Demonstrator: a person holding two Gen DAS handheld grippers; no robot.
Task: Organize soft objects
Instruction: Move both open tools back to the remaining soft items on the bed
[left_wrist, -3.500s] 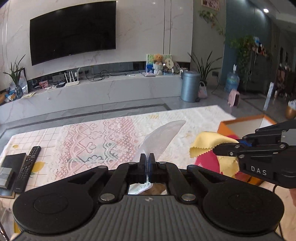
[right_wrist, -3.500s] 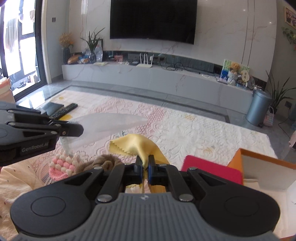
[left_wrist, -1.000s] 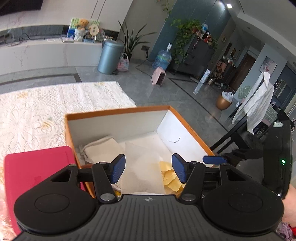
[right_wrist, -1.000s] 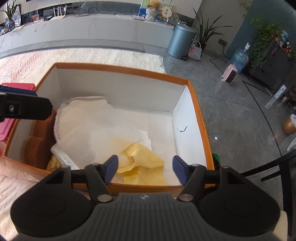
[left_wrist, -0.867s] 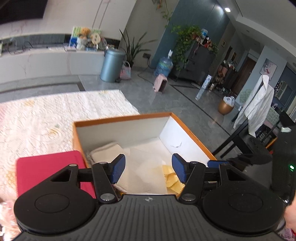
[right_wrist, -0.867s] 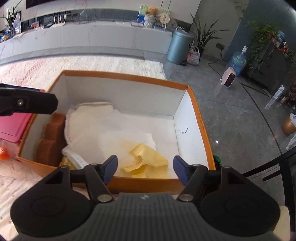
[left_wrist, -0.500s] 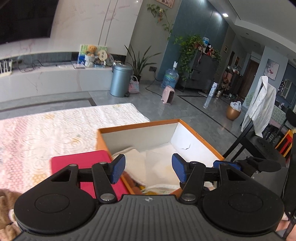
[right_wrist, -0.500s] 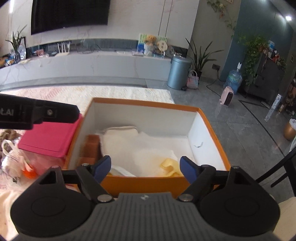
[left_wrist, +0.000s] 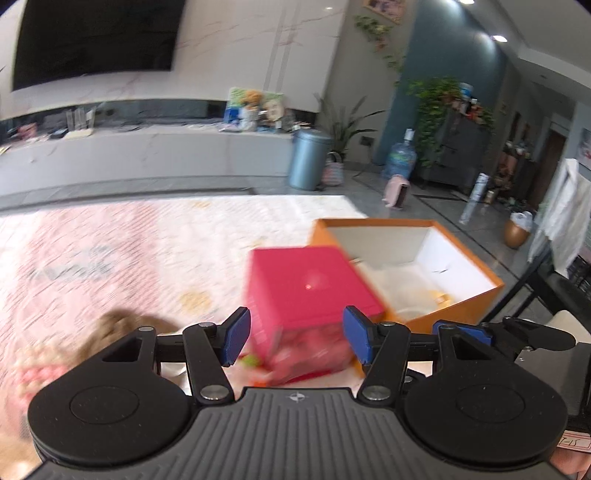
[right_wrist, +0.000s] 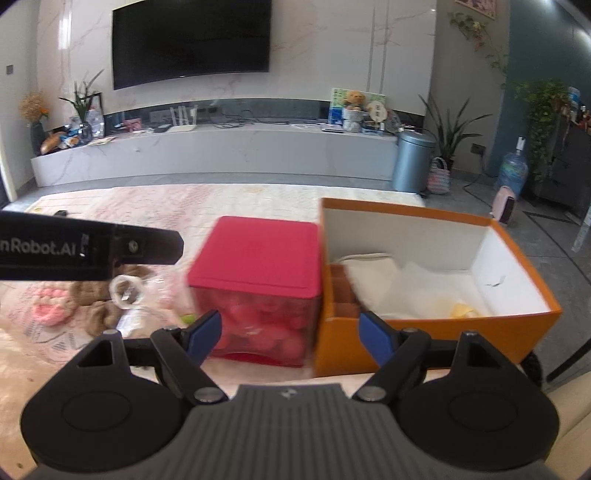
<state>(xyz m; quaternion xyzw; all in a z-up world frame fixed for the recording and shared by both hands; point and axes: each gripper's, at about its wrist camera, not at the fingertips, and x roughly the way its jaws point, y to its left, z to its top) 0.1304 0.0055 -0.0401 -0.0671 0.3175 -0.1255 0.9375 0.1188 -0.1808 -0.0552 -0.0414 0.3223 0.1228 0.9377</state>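
An open orange box (right_wrist: 436, 326) with white walls stands on the table at the right; it also shows in the left wrist view (left_wrist: 484, 291). Inside lie white cloths (right_wrist: 399, 284), a bit of yellow cloth (right_wrist: 463, 310) and brown pads (right_wrist: 341, 288). My left gripper (left_wrist: 295, 338) is open and empty, in front of a red-lidded clear box (left_wrist: 306, 284). My right gripper (right_wrist: 290, 334) is open and empty, between that box (right_wrist: 258, 258) and the orange box. A brown plush (right_wrist: 99, 291) and a pink knitted piece (right_wrist: 50, 306) lie at the left.
A roll of tape (right_wrist: 127, 290) and clear wrapping lie beside the plush. The table has a lace cloth (left_wrist: 110, 243). A chair (left_wrist: 546, 295) stands past the table's right edge. A TV wall, low cabinet and bin (right_wrist: 412, 162) are behind.
Both grippers have let go of their cloths into the orange box, opened, and pulled back leftward; the red-lidded box and the plush have come into view.
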